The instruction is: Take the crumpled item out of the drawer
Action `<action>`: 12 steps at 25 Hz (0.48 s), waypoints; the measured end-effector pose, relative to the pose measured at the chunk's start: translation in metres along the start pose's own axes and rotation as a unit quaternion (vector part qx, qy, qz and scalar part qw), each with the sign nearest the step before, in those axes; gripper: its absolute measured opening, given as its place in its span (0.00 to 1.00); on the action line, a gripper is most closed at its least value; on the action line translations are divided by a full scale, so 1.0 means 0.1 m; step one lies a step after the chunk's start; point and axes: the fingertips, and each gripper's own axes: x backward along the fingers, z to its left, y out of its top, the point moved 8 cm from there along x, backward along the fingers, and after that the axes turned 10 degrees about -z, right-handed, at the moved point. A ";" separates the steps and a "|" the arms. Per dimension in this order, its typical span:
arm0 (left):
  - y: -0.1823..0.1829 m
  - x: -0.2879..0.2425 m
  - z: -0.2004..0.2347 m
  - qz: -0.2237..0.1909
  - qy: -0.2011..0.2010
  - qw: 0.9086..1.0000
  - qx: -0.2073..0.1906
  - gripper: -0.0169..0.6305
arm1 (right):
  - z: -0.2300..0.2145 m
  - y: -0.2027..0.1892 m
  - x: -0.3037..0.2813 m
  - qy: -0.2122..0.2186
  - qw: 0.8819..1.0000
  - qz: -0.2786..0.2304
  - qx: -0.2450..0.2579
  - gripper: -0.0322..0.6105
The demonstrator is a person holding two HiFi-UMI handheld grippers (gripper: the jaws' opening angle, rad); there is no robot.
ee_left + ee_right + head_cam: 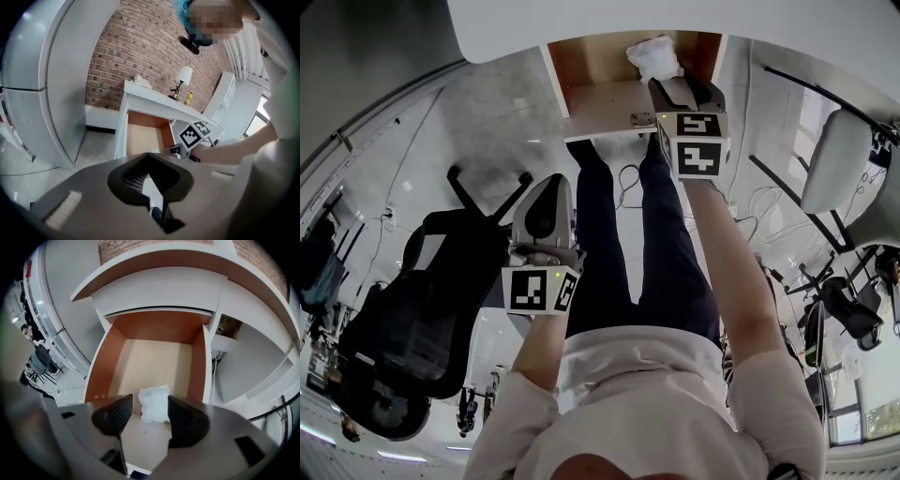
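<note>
Right gripper [152, 416] first: jaws spread apart, and the crumpled white item [154, 403] shows right in the gap between them. It lies on the drawer [154, 357] floor, toward the 6 o'clock end of the tan bottom panel. Whether the pads touch it, I cannot tell. From the head view, the right gripper [670, 89] reaches up at 1 o'clock into the open drawer [600, 103], with the crumpled white item [653, 56] just past its tips at 12 o'clock.

Left gripper [149, 176]: jaws pressed together, nothing in them. In the head view the left gripper [548, 202] hangs at 9 o'clock, well apart from the drawer, over a black office chair [422, 300] at 8 o'clock. Its own camera looks at the white desk [154, 101], a small lamp [183, 79] on top, brick wall [140, 42] behind.
</note>
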 end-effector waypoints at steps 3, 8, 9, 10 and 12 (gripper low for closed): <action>0.02 -0.05 0.02 0.002 -0.002 1.000 0.000 0.04 | -0.02 0.01 -0.14 -0.002 1.000 0.009 0.005 0.43; 0.04 -0.10 0.03 0.005 -0.008 1.000 0.000 0.04 | -0.06 -0.01 -0.41 -0.004 1.000 0.023 0.006 0.43; 0.04 -0.11 0.04 0.007 -0.009 1.000 0.000 0.04 | -0.07 -0.03 -0.47 -0.004 1.000 0.027 0.007 0.43; 0.03 -0.12 0.05 0.009 -0.009 1.000 0.000 0.04 | -0.07 -0.04 -0.52 -0.004 0.999 0.031 0.009 0.43; 0.04 -0.13 0.06 0.011 -0.009 1.000 0.001 0.04 | -0.07 -0.08 -0.60 0.000 0.999 0.042 0.016 0.43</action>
